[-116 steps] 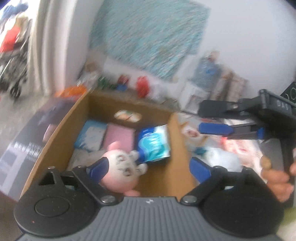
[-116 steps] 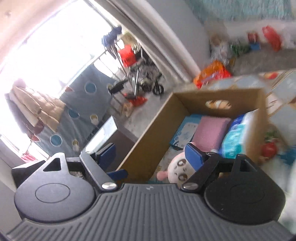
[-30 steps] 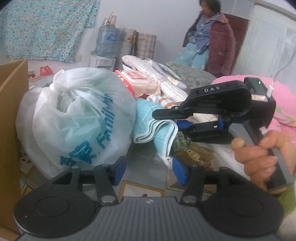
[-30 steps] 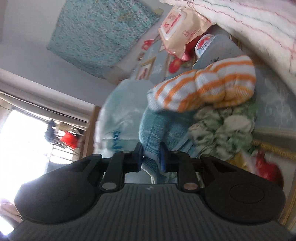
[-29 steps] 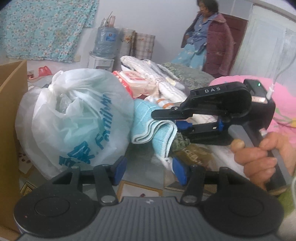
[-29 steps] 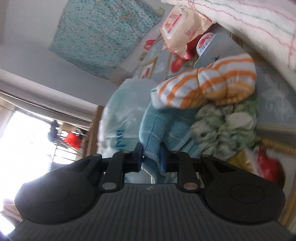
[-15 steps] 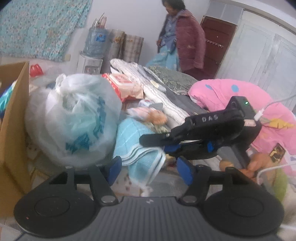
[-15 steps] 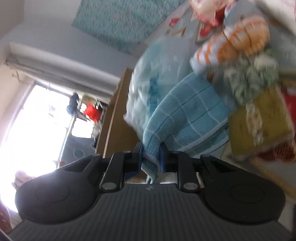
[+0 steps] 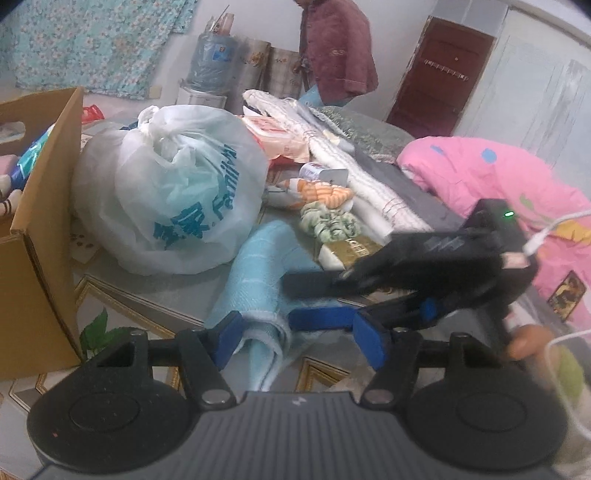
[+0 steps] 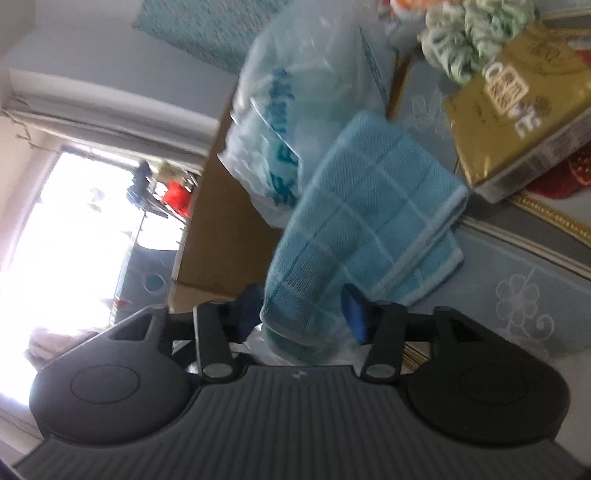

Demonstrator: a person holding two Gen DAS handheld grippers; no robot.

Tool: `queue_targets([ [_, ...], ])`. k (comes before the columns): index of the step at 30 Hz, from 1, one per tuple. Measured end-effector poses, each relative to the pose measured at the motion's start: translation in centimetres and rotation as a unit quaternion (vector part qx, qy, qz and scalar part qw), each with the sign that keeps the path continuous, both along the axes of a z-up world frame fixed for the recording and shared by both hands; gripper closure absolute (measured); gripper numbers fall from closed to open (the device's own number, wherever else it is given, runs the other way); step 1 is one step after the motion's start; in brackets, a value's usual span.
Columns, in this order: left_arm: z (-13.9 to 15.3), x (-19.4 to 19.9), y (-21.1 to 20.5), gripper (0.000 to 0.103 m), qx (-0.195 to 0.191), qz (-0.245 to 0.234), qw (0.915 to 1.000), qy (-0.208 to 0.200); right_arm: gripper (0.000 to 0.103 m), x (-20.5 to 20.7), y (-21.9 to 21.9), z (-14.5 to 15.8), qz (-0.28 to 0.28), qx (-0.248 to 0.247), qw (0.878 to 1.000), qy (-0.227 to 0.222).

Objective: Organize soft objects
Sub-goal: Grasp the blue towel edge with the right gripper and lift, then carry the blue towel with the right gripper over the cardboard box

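Left wrist view. The left gripper (image 9: 301, 338) fills the lower frame with its jaws spread wide and nothing clamped between them. A folded blue towel (image 9: 258, 284) lies on the table (image 9: 122, 295) at lower centre, its near end lying between the two blue fingertips (image 9: 227, 338). The right gripper (image 9: 314, 302) enters from the right, held by a hand (image 9: 528, 341) at the lower right edge; its blue fingers point left and meet the towel's right edge, but whether they pinch it cannot be told here. A tied white plastic bag (image 9: 170, 192) with blue lettering sits at centre left, touching the towel's far end. A cardboard box (image 9: 37, 240) stands at the left edge. Right of the bag lie an orange-striped sock (image 9: 321, 192), a green-and-white cloth (image 9: 328, 221) and a gold packet (image 9: 354, 251). A pink blanket (image 9: 498, 184) fills the right side, and a person (image 9: 336, 55) stands at upper centre.

Right wrist view. The frame is rotated. The right gripper (image 10: 301, 314) is released, its jaws standing apart on either side of the towel (image 10: 369, 214), which runs from lower centre to the middle. The plastic bag (image 10: 295, 110) is above it, the box (image 10: 221, 236) at centre left, the gold packet (image 10: 513, 110) at upper right and the green-and-white cloth (image 10: 476, 33) along the top edge.
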State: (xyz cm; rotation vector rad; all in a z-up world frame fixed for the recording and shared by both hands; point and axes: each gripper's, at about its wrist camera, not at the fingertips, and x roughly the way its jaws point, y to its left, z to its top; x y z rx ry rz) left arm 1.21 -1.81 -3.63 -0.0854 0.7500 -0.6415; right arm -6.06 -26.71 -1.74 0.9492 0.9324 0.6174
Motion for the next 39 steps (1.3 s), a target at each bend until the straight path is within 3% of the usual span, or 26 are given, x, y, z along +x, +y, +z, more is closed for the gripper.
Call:
queue_targets([
  [5,0.1,0.7,-0.6,0.035,0.011,0.001,0.9999,-0.007,0.048,-1.0,-2.5,0.3,-0.047,0.004,0.999,-0.006],
  [11,0.4,2.2,-2.3,0.035,0.062,-0.001,0.9975,-0.034,0.047,-1.4,-3.0,-1.2,-0.075,-0.008,0.996,0.038],
  [13,0.1,2.9,-2.9,0.031,0.073,-0.009,0.9967,-0.036,0.050,-1.4,-3.3,-1.7,-0.089,-0.009,0.995,0.044],
  [16,-0.1,4.3,-3.0,0.030,0.068,-0.017,0.9973,-0.022,0.050,-1.3,-3.9,-2.0,-0.103,-0.006,0.993,0.049],
  [18,-0.6,5.1,-3.2,0.032,0.080,-0.017,0.9966,-0.006,0.042,-1.3,-4.2,-2.0,-0.105,0.004,0.993,0.051],
  [23,-1.9,6.0,-3.4,0.033,0.088,-0.017,0.9957,0.020,0.035,-0.5,-4.3,-1.6,-0.109,0.006,0.993,0.051],
  [24,-2.1,6.1,-3.6,0.038,0.092,-0.015,0.9953,0.024,0.034,-0.4,-4.3,-1.6,-0.109,0.005,0.993,0.051],
  [25,-2.4,6.1,-3.7,0.051,0.097,-0.012,0.9949,0.026,0.034,-0.2,-4.0,-1.4,-0.109,0.003,0.993,0.050],
  [27,-2.8,6.1,-3.9,0.063,0.105,-0.001,0.9942,0.026,0.033,0.0,-3.6,-1.2,-0.107,-0.004,0.993,0.047],
  [30,-2.8,5.9,-3.5,0.079,0.083,0.001,0.9962,0.027,0.032,0.3,-3.0,-1.0,-0.102,-0.017,0.994,0.043],
  [39,-2.1,4.0,-3.0,0.082,-0.023,-0.060,0.9961,0.060,0.031,0.3,-2.3,-1.3,-0.109,-0.005,0.994,0.033],
])
